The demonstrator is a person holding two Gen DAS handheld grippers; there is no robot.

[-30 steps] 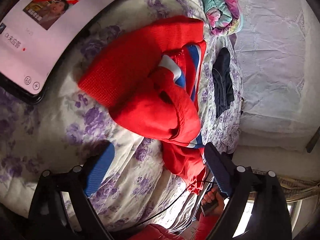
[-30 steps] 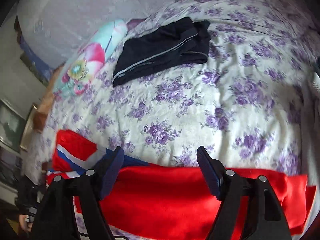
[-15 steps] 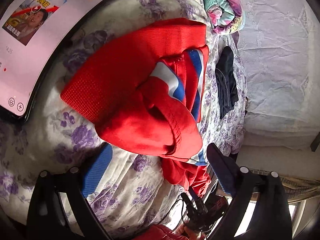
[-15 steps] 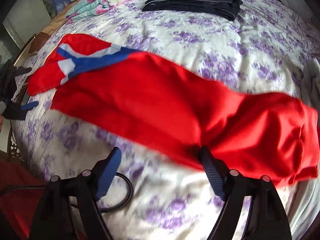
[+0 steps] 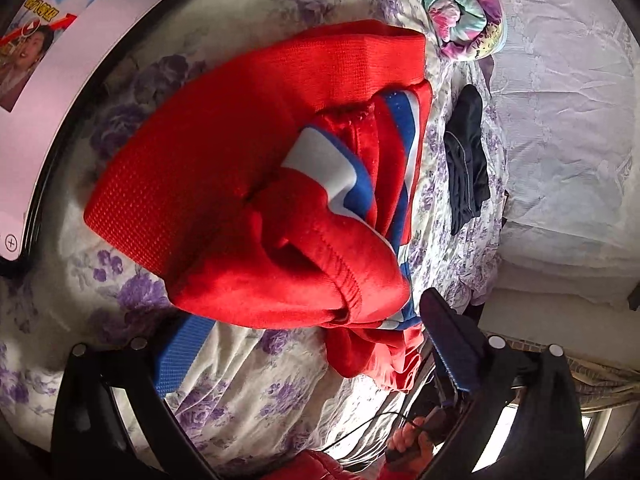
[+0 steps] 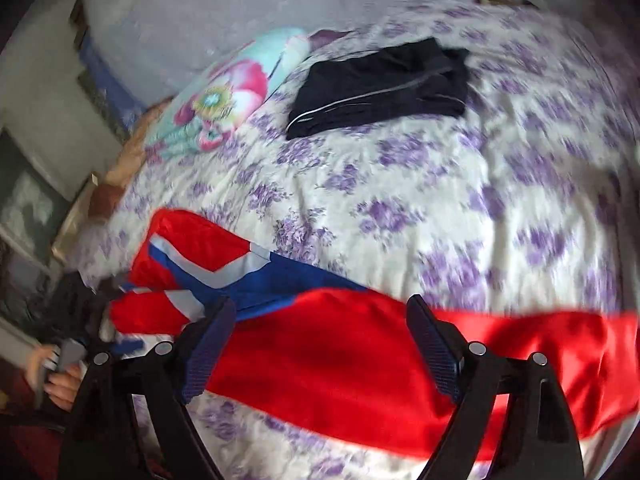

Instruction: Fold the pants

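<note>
Red pants [image 5: 248, 184] lie bunched on the flowery bed [image 5: 248, 376]. Left claw [image 5: 316, 344] and right claw [image 6: 316, 344] both gape wide, holding nothing.

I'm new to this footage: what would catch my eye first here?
The red pants with blue and white stripes lie across the near side of a purple-flowered bedspread, in front of both open grippers: the left by the bunched end, the right over the flatter leg. Farther back lie dark pants, folded, with a bright floral pillow beside them.
</note>
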